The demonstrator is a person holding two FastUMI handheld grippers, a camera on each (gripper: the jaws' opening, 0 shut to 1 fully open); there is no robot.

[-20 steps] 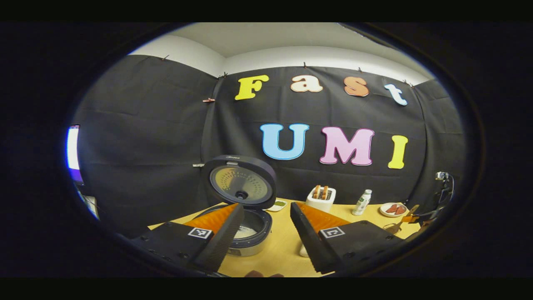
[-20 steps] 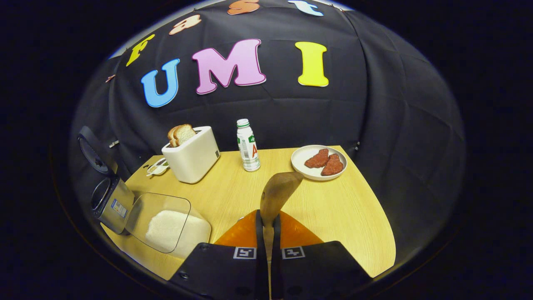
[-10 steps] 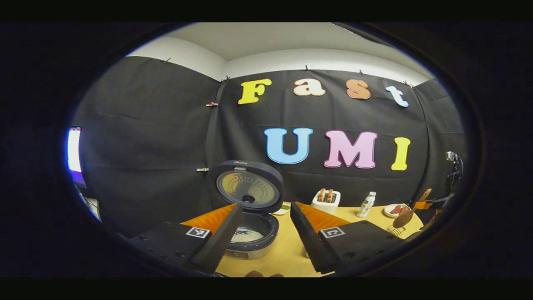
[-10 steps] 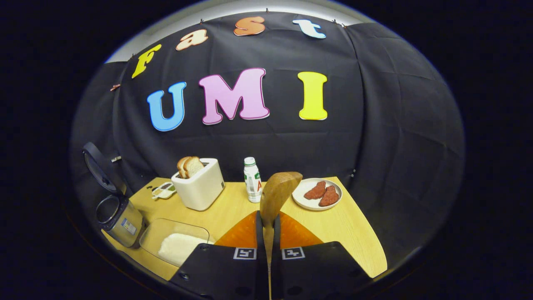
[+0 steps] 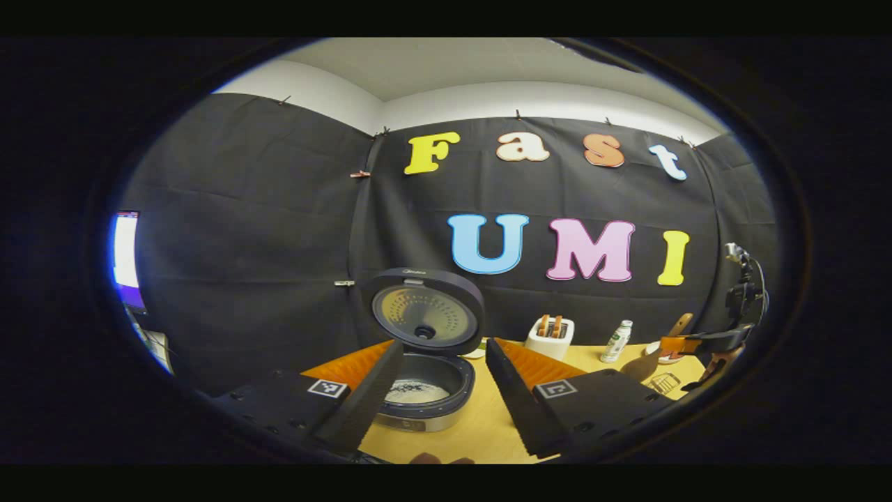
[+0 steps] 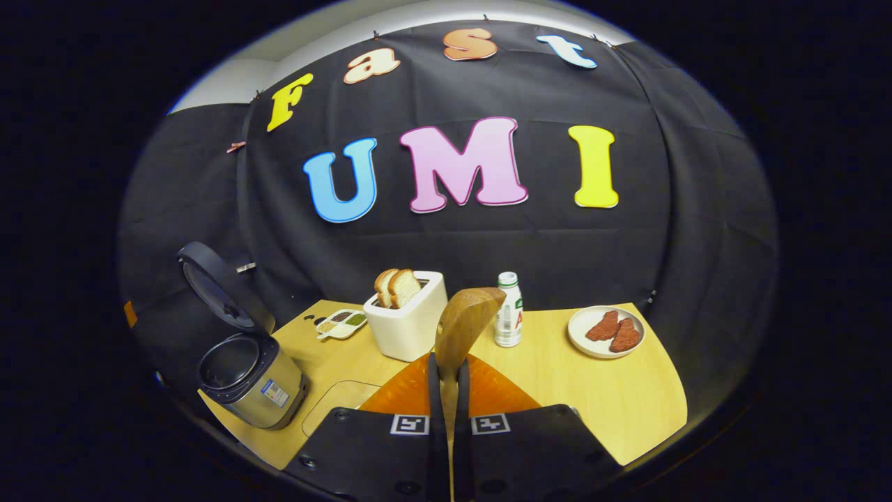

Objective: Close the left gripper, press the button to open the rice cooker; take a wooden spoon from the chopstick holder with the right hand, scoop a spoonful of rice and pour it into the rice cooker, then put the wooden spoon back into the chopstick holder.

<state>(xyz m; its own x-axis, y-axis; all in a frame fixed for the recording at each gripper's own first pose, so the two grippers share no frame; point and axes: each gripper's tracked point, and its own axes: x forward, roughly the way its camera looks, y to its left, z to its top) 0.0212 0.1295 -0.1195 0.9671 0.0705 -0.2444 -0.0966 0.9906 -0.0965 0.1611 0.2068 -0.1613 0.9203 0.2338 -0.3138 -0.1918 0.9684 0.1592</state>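
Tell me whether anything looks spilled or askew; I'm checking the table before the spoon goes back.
Nothing stands out. The rice cooker stands upright with its lid open, the toaster and bottle are upright, and no rice shows on the table.

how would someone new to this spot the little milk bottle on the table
Start at the white toaster with bread slices sticking out, at the back of the wooden table. Just to its right, before the plate with two reddish pieces, stands the bottle. It is the one tall, slim, upright white thing there, with a green and red label.
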